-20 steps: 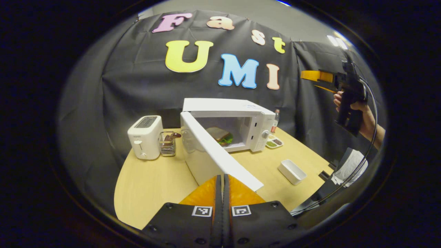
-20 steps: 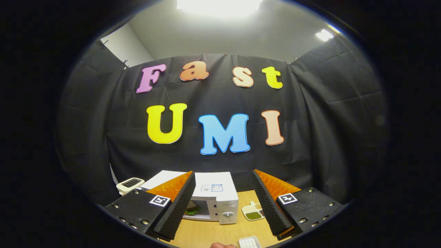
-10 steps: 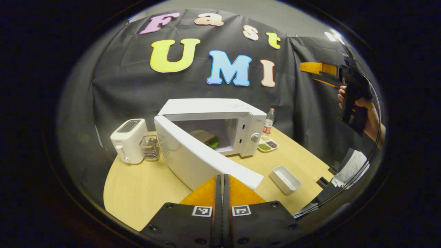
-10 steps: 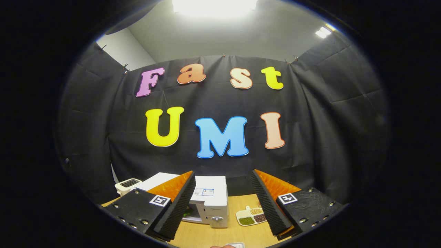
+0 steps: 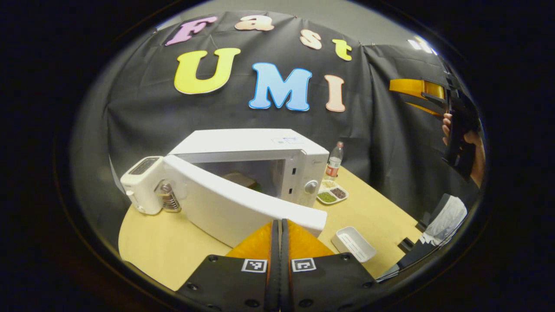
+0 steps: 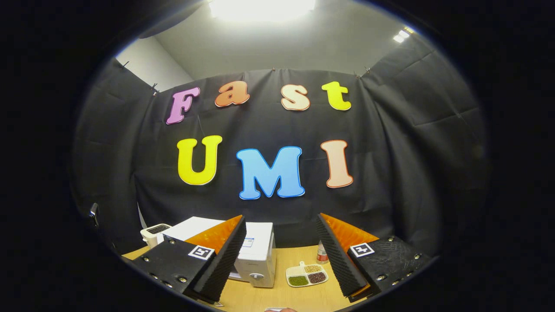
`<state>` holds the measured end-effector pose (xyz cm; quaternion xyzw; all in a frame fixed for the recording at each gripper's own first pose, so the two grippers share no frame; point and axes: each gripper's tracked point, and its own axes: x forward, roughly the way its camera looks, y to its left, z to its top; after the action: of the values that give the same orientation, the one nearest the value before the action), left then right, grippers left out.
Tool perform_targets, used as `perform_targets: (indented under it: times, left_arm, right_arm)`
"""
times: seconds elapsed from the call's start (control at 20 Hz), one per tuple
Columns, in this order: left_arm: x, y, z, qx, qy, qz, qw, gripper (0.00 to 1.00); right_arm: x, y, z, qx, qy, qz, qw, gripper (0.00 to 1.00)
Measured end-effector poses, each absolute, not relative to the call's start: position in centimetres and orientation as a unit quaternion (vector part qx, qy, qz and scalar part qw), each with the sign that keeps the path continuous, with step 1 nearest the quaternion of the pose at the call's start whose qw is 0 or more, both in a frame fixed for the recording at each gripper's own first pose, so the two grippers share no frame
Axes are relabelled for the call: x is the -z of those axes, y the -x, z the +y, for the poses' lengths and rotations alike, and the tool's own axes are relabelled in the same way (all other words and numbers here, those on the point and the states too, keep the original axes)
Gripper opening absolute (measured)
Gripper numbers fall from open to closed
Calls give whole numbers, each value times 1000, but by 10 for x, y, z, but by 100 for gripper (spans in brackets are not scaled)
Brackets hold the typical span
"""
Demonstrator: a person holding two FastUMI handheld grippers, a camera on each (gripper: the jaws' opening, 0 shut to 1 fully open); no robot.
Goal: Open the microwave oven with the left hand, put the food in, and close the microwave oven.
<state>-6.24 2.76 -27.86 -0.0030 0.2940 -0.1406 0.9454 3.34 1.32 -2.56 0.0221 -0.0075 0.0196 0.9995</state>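
At centre left, the microwave door (image 5: 234, 203) stands half open; food (image 5: 237, 178) sits inside. The left gripper (image 5: 279, 242), fingers pressed together and empty, meets the door's free edge. The rigid, light door should swing from a push there. The right gripper (image 6: 279, 251) gapes wide, empty.

White microwave oven (image 5: 260, 160) sits mid-frame on the table (image 5: 173, 247), door (image 5: 234, 208) half open, a sandwich (image 5: 239, 180) inside.

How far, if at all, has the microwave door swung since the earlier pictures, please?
Yes. The microwave door has swung toward closing: against the microwave body, the gap showing the food is narrower. The shut left hand-held gripper is at its edge.
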Motion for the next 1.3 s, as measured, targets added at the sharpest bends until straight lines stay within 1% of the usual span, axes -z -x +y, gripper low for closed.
perform_targets:
  times: [0.05, 0.35, 0.4, 0.5, 0.55, 0.6, 0.65, 1.3]
  left_arm:
    - [280, 57, 22, 142, 3, 294, 945, 6]
    - [290, 27, -1, 146, 3, 290, 946, 6]
    - [291, 21, -5, 145, 4, 288, 946, 9]
    - [291, 9, -10, 144, 9, 285, 948, 9]
    - [292, 4, -13, 144, 10, 283, 948, 6]
    - [292, -3, -16, 143, 11, 281, 949, 9]
    - [293, -10, -18, 143, 12, 279, 949, 6]
    - [307, -67, -42, 139, 22, 271, 952, 6]
  right_arm:
    - [25, -33, 9, -18, -20, -8, 1000, 98]
    - [28, -29, -16, -4, -17, -6, 1000, 98]
    - [28, -27, -20, -2, -17, -6, 1000, 98]
    - [29, -26, -27, 3, -16, -5, 1000, 98]
    - [30, -25, -30, 5, -15, -4, 1000, 98]
    - [31, -24, -33, 7, -14, -4, 1000, 98]
    - [32, -23, -35, 8, -13, -3, 1000, 98]
    - [44, -20, -59, 28, -9, 12, 999, 98]
